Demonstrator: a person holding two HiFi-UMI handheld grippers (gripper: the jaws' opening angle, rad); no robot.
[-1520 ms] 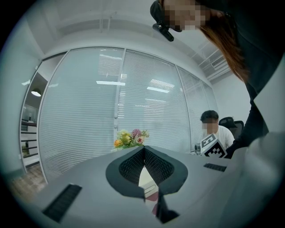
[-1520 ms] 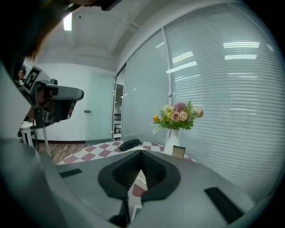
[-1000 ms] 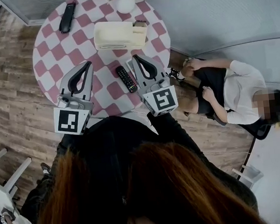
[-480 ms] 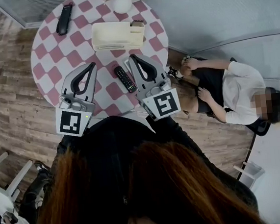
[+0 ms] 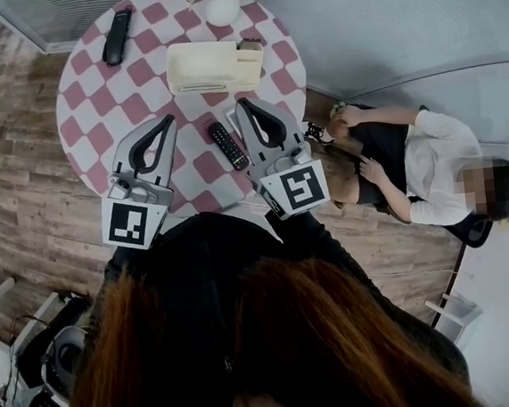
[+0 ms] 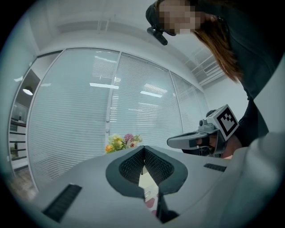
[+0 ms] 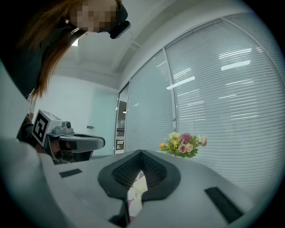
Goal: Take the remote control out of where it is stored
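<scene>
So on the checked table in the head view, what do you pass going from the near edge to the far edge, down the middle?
black remote control → cream storage box → white vase of flowers

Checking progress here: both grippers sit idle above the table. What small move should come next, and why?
Probably draw both grippers back. The left gripper and right gripper are shut on nothing, and a black remote already lies on the tablecloth between them, outside the cream organizer, so the removal looks done.
</scene>
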